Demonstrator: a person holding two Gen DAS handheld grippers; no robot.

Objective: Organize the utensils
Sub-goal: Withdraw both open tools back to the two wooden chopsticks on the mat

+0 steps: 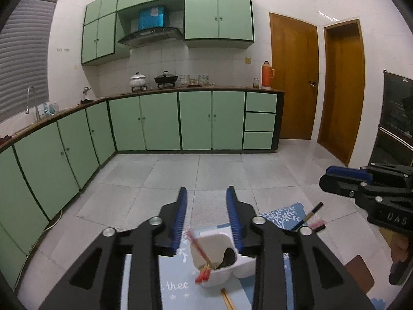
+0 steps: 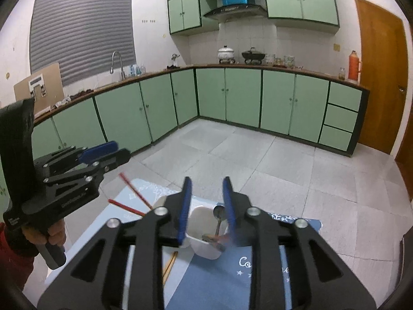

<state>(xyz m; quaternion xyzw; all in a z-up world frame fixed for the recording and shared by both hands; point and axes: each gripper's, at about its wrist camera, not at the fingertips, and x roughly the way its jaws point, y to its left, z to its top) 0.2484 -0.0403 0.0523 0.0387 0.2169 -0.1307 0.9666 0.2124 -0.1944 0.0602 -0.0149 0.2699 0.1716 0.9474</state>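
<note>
On my left gripper [image 1: 206, 196] and my right gripper [image 2: 206, 183] the frames are black and the finger pads blue. Below them the white holder [image 1: 222, 271] stands on a pale blue mat [image 1: 178, 281] printed with white leaf sprigs and lettering. I see red chopsticks [image 2: 134, 193] on the left, and pale green cabinets [image 1: 160, 121] trimmed dark green far off.

Right gripper [image 2: 206, 206] fingers apart above white holder [image 2: 204, 235], spoon [image 2: 219, 217] inside
</note>
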